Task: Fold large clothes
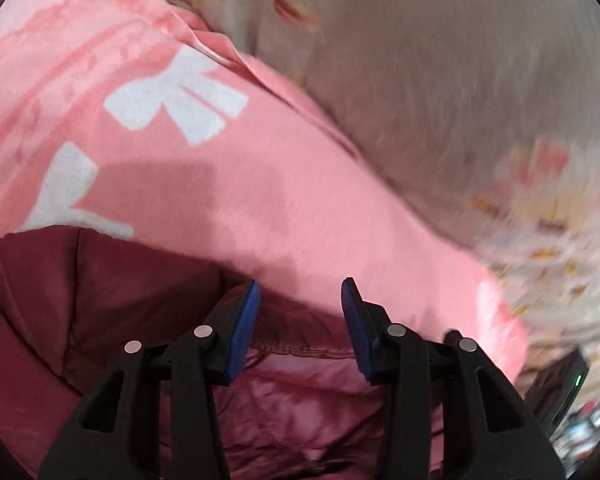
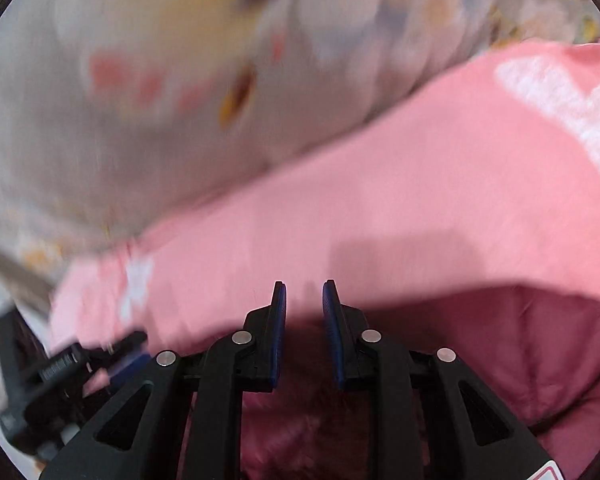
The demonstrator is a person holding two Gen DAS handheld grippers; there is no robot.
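On pink garment [image 1: 260,208]: white lettering [image 1: 180,96], unreadable.

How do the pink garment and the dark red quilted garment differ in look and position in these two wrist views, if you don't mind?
The pink garment is light, smooth and carries white printed shapes; the dark red quilted garment is maroon, stitched into puffy panels and unprinted. The pink garment lies farther out, reaching the floral bedsheet; the dark red quilted garment sits nearest the cameras, under both grippers. Both are soft clothes, and neither is gripped.

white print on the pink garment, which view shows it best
The left wrist view: the white print on the pink garment is large and sharp-edged there. The right wrist view only catches it blurred at the right edge.
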